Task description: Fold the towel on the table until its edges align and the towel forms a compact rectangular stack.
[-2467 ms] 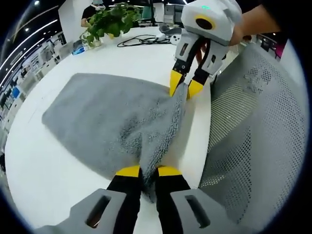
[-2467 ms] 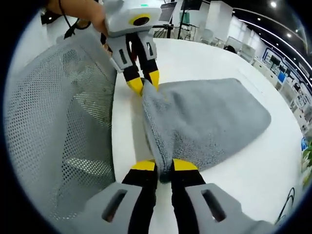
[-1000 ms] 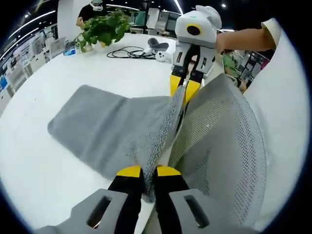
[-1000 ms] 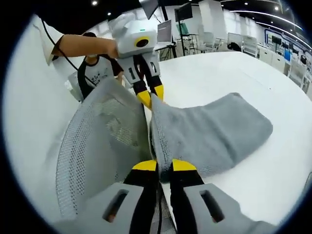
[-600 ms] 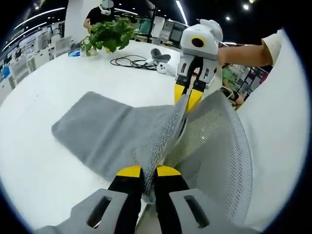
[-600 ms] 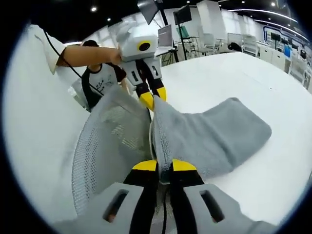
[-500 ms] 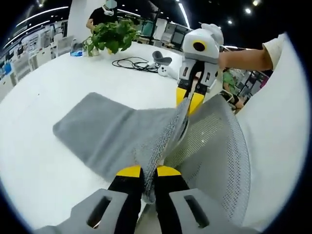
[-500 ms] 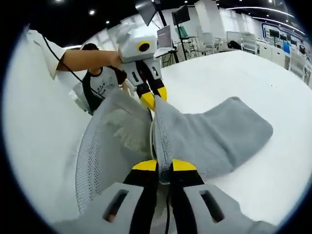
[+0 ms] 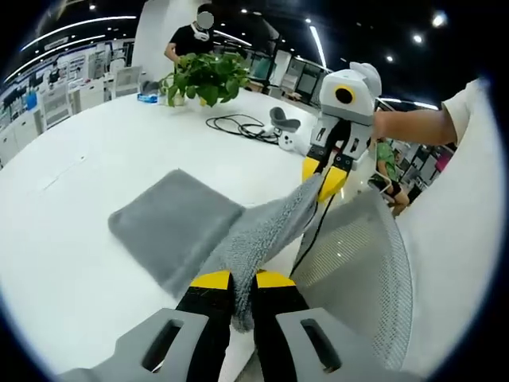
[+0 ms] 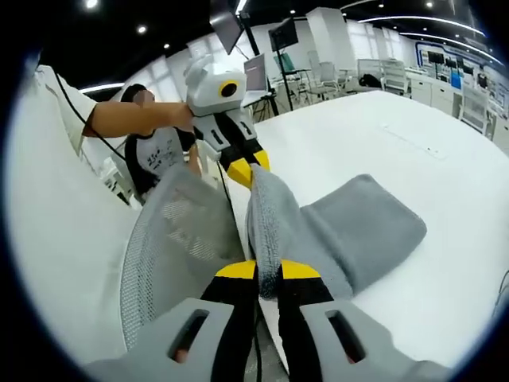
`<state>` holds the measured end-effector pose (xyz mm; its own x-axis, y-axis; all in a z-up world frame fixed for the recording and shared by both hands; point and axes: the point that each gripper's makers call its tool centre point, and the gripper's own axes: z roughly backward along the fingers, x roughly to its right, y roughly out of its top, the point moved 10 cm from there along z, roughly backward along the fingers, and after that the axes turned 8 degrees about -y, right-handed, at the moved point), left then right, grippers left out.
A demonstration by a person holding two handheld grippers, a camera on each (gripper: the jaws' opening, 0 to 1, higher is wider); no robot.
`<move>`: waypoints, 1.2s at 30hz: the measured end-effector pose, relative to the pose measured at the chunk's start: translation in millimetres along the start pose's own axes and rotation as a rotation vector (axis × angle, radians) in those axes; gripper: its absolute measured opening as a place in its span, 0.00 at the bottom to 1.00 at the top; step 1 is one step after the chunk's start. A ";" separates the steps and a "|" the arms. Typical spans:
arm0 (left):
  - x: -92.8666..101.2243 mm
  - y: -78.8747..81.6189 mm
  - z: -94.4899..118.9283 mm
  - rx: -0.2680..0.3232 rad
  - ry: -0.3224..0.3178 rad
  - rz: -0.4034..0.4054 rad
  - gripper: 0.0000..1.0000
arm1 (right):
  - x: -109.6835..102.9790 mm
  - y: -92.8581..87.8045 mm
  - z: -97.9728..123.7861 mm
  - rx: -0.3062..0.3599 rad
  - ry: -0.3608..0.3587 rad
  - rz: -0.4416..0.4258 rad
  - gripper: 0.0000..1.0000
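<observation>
Above the bench's (image 9: 71, 207) near edge, left gripper (image 9: 242, 280) and right gripper (image 10: 267, 270) each pinch a towel (image 9: 179, 227) corner, lifted. First fold underway; next, carry them over to the far edge.

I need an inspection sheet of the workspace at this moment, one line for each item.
Surface: white table, wide and mostly bare.
Job's things: grey towel, near edge lifted off the table, far part lying flat.
Clutter: potted plant and a grey-white device at the far side.
Grippers: left gripper and right gripper each shut on a towel corner.
Cables: black cable coiled near the plant.
Surroundings: mesh chair back beside the table edge; office desks and a person behind.
</observation>
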<state>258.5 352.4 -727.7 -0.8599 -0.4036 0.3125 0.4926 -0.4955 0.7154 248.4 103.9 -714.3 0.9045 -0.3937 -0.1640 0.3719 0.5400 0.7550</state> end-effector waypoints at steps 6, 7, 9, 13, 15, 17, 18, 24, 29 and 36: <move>-11.1 6.5 -1.5 0.036 0.056 -0.003 0.09 | 7.1 9.3 0.2 0.040 -0.078 0.053 0.06; -12.3 7.6 -1.3 0.041 0.061 -0.003 0.09 | 7.6 10.3 0.2 0.043 -0.081 0.061 0.06; -14.4 10.0 -1.3 0.065 0.088 -0.009 0.09 | 9.6 13.9 0.6 0.058 -0.107 0.070 0.06; -18.5 12.0 0.0 0.100 0.110 0.000 0.09 | 14.6 19.5 0.7 0.083 -0.140 0.071 0.06; -21.3 12.7 -0.3 0.114 0.121 0.001 0.09 | 18.6 21.6 0.0 0.098 -0.163 0.070 0.06; -23.8 14.0 -1.0 0.129 0.138 -0.001 0.09 | 21.4 23.7 -1.0 0.106 -0.181 0.077 0.06; -25.8 14.8 -1.8 0.139 0.148 -0.001 0.09 | 23.0 25.2 -1.4 0.112 -0.193 0.082 0.06; -28.3 16.3 0.7 0.180 0.142 0.042 0.09 | 29.8 24.7 -1.7 0.117 -0.162 0.011 0.06; -21.7 12.0 10.9 0.190 0.085 0.081 0.09 | 27.4 20.7 -0.5 0.125 -0.102 -0.009 0.06; -9.7 7.3 19.8 0.214 0.058 0.062 0.09 | 19.2 19.4 0.8 0.120 -0.032 -0.018 0.05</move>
<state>267.8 368.0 -713.2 -0.8167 -0.4747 0.3283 0.4994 -0.2961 0.8142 272.8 106.3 -702.3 0.8900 -0.4273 -0.1592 0.3586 0.4403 0.8231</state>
